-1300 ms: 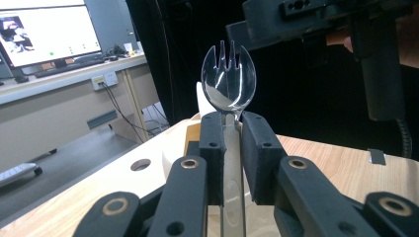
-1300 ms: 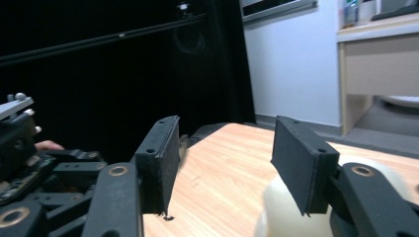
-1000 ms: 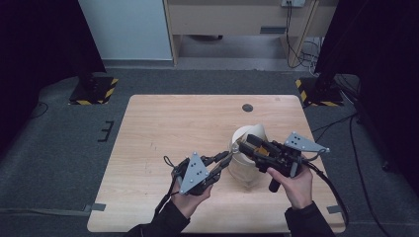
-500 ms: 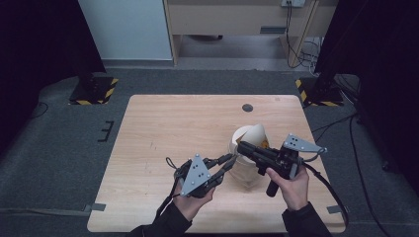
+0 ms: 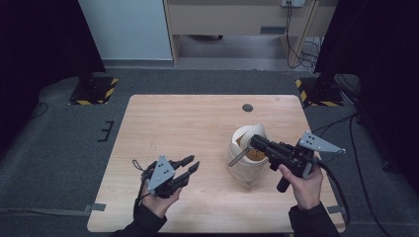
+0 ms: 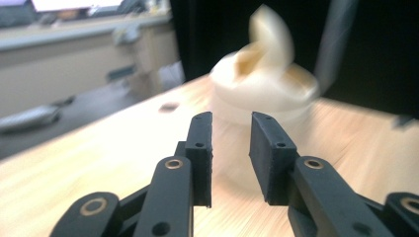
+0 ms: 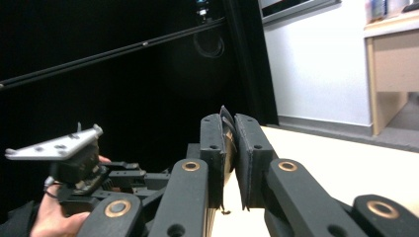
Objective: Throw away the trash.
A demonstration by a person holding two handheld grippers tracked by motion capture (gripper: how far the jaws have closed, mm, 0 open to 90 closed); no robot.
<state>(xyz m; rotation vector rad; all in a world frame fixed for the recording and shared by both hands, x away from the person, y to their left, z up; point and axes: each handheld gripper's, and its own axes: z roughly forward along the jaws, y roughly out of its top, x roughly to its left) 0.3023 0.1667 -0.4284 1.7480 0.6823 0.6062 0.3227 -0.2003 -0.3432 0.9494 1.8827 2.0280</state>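
No writing or brand could be read anywhere. The cream container [image 5: 247, 158], a round tub with a swing flap tipped up and a brown inside, stood on the right half of the pale wooden worktop [image 5: 188, 123]. The right gripper [image 5: 254, 142] reached over its rim, fingers pressed together on a thin dark strip that I could not identify. The left gripper [image 5: 191, 164] hovered well to the tub's left, its fingers having just parted a little, with nothing between them. A small dark hole [image 5: 247, 107] marked the worktop's far side. Grey carpet [image 5: 59, 148] lay around, with a white panel [image 5: 126, 27] behind.
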